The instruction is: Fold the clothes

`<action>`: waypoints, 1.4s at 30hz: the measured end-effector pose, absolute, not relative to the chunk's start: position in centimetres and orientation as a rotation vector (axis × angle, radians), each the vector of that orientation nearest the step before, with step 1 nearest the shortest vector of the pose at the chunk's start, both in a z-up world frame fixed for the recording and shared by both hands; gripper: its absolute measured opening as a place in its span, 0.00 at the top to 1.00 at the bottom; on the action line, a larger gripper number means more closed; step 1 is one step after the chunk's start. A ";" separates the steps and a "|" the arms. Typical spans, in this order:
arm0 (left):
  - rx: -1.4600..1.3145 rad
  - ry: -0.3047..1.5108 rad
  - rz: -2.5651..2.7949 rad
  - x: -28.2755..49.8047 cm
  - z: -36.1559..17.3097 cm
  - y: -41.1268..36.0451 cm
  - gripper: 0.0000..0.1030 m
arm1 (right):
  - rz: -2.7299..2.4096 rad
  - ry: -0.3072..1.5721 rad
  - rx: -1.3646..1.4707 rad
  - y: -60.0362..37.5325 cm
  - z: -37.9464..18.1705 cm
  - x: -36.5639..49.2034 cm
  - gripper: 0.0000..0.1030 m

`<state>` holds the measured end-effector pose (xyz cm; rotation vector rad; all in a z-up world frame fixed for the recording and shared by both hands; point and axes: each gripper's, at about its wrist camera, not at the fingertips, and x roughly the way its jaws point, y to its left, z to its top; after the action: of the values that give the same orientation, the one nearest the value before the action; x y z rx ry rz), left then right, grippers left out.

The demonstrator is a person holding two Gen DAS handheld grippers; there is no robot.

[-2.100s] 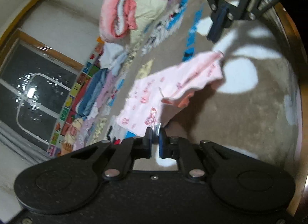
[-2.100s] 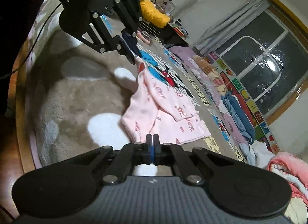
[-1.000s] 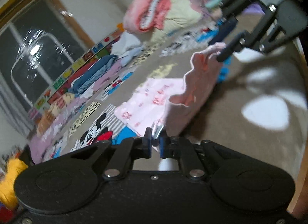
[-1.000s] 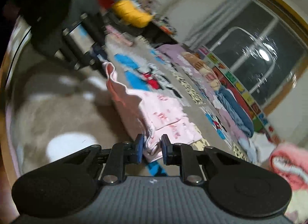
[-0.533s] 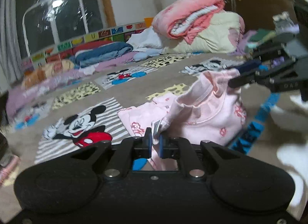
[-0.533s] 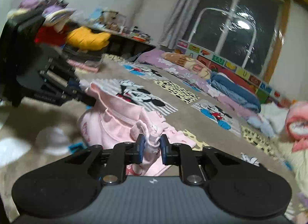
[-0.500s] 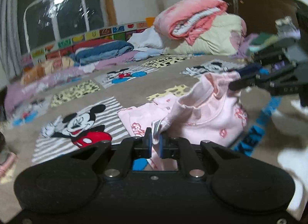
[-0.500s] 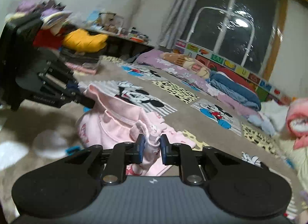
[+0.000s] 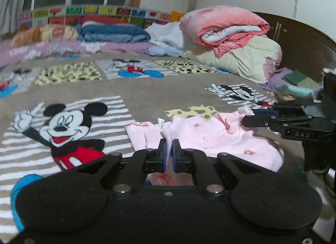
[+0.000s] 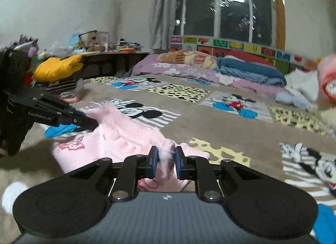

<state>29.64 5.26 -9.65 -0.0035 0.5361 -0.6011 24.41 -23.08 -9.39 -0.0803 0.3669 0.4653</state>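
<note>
My left claw (image 9: 168,153) and right claw (image 10: 164,162) each pinched an edge of the pink garment (image 9: 212,137), half-folded and bunched on the cartoon-print blanket (image 9: 138,88), its fold unfinished.

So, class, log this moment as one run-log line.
left gripper: shut on pink garment | right gripper: shut on pink garment | surface: patterned blanket

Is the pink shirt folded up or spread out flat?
Partly folded. The pink patterned cotton garment lies doubled over itself on the cartoon-mouse blanket, both grippers pinching its bunched edge, not yet a neat stack.
</note>
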 end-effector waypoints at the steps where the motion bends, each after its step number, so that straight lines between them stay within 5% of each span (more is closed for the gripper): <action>1: -0.005 0.551 -0.601 30.3 -9.8 5.2 0.96 | 0.465 0.373 -0.059 -23.3 -9.6 25.3 0.82; 29: -0.106 0.624 -0.533 38.4 -12.1 5.2 0.98 | 0.424 0.518 0.278 -26.2 -14.1 36.3 0.83; 31: -0.071 0.622 -0.494 38.3 -12.5 4.8 0.92 | 0.395 0.547 0.302 -26.4 -14.6 36.6 0.82; 33: -0.049 0.597 -0.453 38.1 -12.5 4.7 0.70 | 0.367 0.563 0.324 -26.7 -14.8 36.9 0.64; 42: -0.190 0.445 -0.556 37.2 -9.9 6.2 0.68 | 0.385 0.440 0.196 -25.9 -12.4 35.1 0.62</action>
<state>37.17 6.21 -9.92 -0.1896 0.4448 -0.5556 35.10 -25.91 -12.39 0.1964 0.4397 0.3852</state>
